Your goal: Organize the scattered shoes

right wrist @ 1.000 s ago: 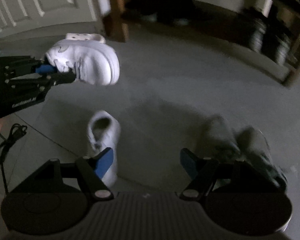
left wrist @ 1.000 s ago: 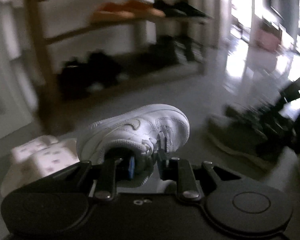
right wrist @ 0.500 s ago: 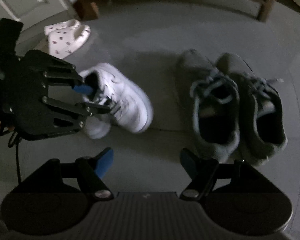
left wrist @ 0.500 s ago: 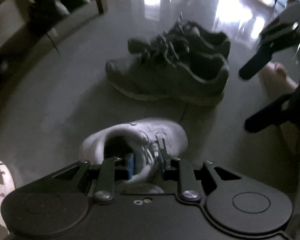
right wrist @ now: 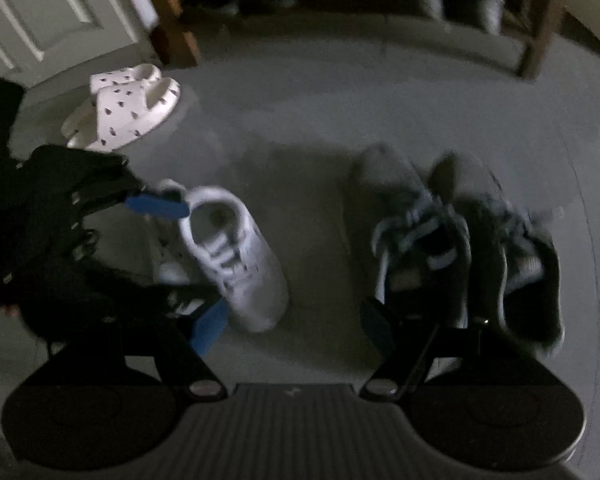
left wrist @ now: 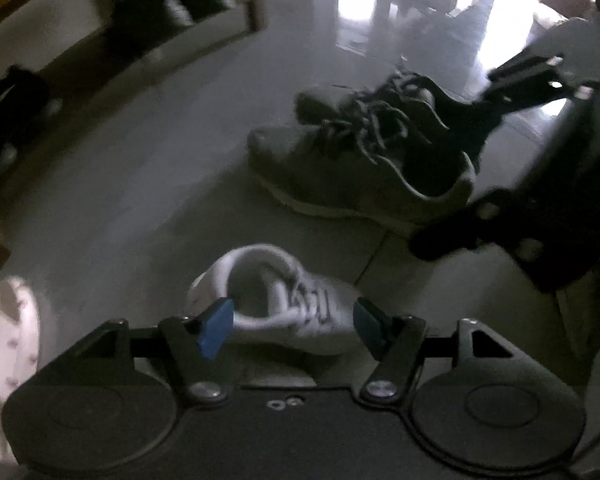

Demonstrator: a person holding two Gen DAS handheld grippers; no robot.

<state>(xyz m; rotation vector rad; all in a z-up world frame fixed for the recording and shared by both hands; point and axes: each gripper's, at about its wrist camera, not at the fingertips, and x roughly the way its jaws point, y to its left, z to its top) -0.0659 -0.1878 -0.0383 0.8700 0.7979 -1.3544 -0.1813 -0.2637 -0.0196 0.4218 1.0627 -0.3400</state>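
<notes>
Glossy tiled floor [left wrist: 380, 40], smooth leather-look white sneaker [left wrist: 300, 312], matt suede-like grey sneakers [left wrist: 340, 168], wooden shoe rack [right wrist: 172, 28].

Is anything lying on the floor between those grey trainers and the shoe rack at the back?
Nothing visible: the floor between the grey trainers and the shoe rack is bare. The spotted white slippers lie off to the left.
</notes>
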